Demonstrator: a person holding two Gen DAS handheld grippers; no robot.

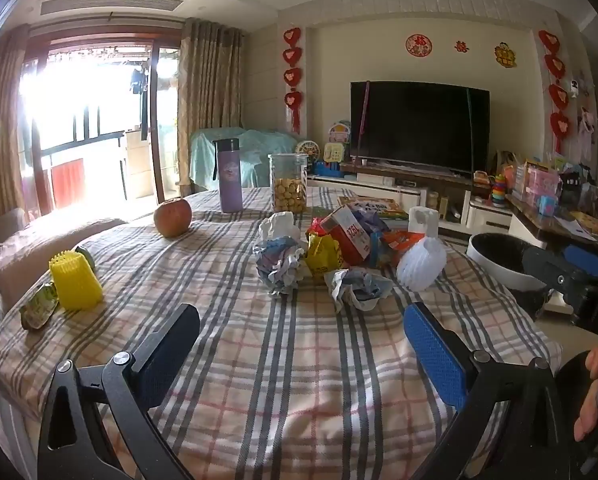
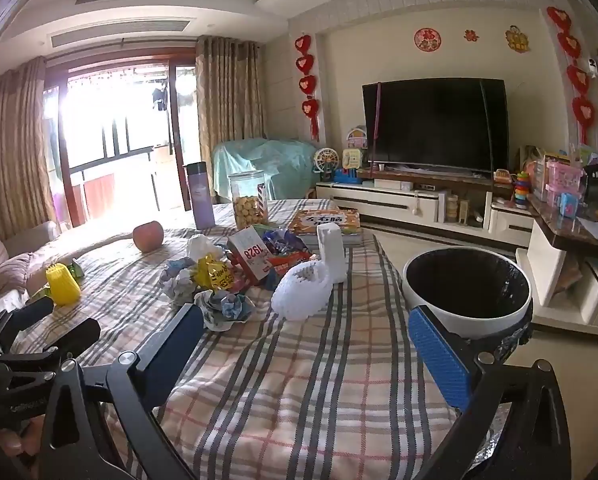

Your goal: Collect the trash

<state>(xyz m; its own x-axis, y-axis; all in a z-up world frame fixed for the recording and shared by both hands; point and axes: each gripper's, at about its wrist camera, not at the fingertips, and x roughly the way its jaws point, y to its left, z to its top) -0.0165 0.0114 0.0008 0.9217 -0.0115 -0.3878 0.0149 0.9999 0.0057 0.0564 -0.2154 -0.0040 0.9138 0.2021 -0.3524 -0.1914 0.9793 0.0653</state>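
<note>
Crumpled paper [image 1: 357, 286] and wrappers lie heaped mid-surface, ahead of the left gripper [image 1: 301, 344] and right gripper [image 2: 305, 350], whose fingers stand wide apart, empty. The white bin [image 2: 423, 296] beside the surface is partly cut off.

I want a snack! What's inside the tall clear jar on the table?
The clear jar holds small round yellow biscuits, filling roughly its lower half; the upper half looks empty. What lies in the middle of the pile is covered by the outer biscuits.
</note>
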